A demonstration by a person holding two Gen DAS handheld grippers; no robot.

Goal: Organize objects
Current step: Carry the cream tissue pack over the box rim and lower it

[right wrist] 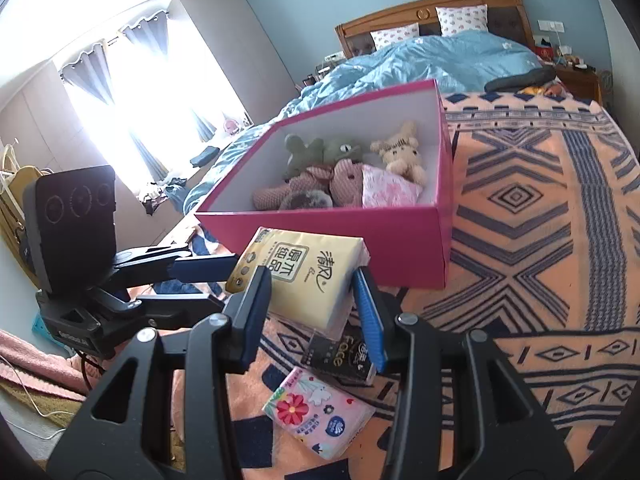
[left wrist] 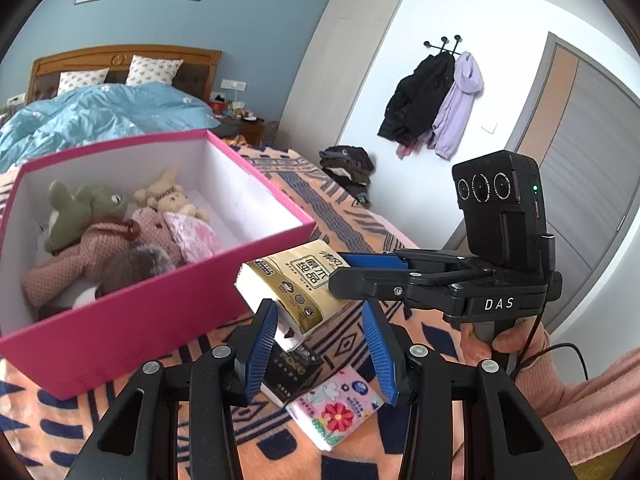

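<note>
A yellow tissue pack [left wrist: 298, 280] [right wrist: 308, 276] hangs in the air just in front of the pink box [left wrist: 160, 312] [right wrist: 360, 236], carried between both grippers. My left gripper [left wrist: 318, 305] [right wrist: 230, 280] is shut on one end of it, and my right gripper [right wrist: 311, 276] [left wrist: 340, 272] is shut on the other. Below the pack, a black tissue pack [left wrist: 294, 368] [right wrist: 340, 356] and a pink flowered tissue pack [left wrist: 336, 412] [right wrist: 316, 412] lie on the blanket. The open box holds several plush toys [left wrist: 100, 232] [right wrist: 340, 172].
An orange and navy patterned blanket [right wrist: 520, 200] covers the bed, with a blue duvet [left wrist: 100, 116] and pillows behind the box. A person's hand in a pink sleeve [left wrist: 580, 392] holds the right gripper. Coats [left wrist: 432, 100] hang on the white wall.
</note>
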